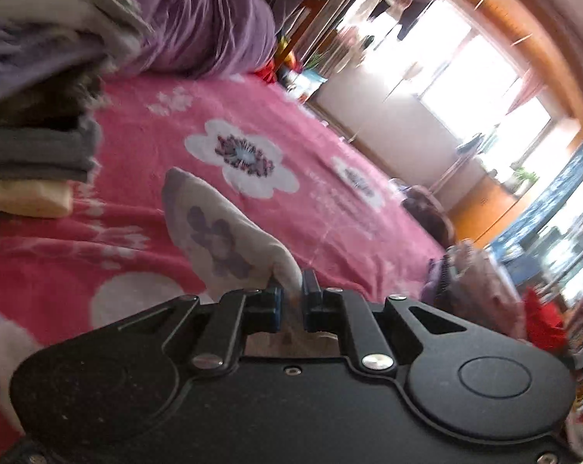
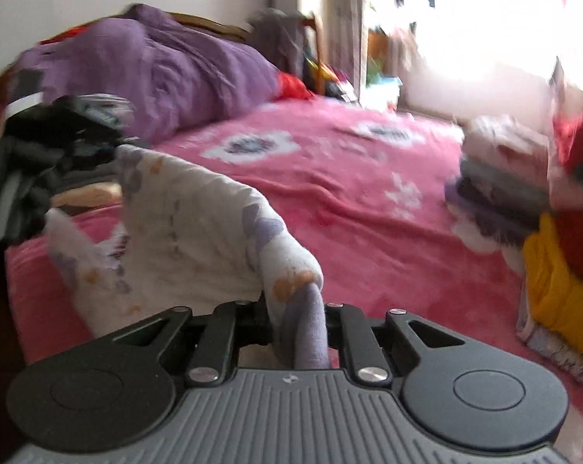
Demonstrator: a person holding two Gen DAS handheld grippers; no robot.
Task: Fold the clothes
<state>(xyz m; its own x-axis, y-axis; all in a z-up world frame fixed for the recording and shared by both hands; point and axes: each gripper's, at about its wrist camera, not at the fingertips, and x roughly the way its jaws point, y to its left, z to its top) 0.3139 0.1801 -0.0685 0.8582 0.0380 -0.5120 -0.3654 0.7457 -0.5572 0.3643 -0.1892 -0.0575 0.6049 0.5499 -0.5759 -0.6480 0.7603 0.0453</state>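
A white garment with purple and orange flower prints is held up over the pink flowered bedspread. My right gripper is shut on one bunched edge of it, and the cloth drapes away to the left. In the left wrist view the same white garment rises from my left gripper, which is shut on another edge. Its fingers clamp the fabric just above the pink bedspread.
A stack of folded clothes sits at the left. A purple duvet lies at the head of the bed beside dark clothes. More folded stacks and yellow and red garments stand at the right.
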